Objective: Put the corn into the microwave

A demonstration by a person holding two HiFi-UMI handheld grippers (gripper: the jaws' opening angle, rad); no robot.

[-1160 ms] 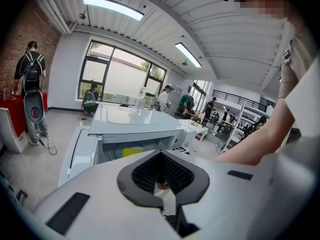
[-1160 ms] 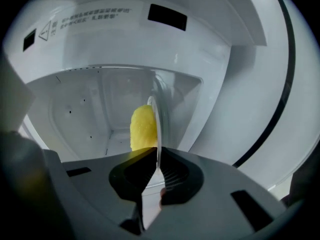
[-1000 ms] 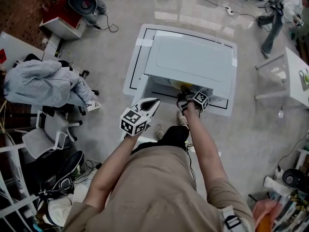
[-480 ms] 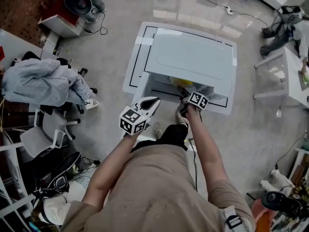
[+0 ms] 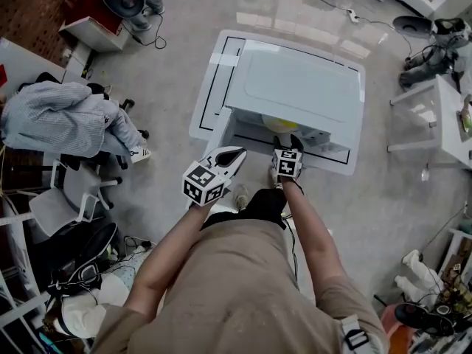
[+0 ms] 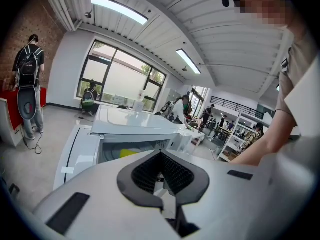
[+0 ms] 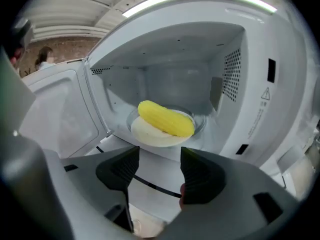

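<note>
Corn shows as a yellow patch inside the open microwave in our head view. Our right gripper is at the microwave's mouth and our left gripper hangs apart from it, to the left. In our left gripper view the jaws are pressed together with nothing in them. In our right gripper view the jaws are opening with nothing between them, and the corn lies on a pale plate inside the microwave, beyond the pads, with the door swung out to the left.
</note>
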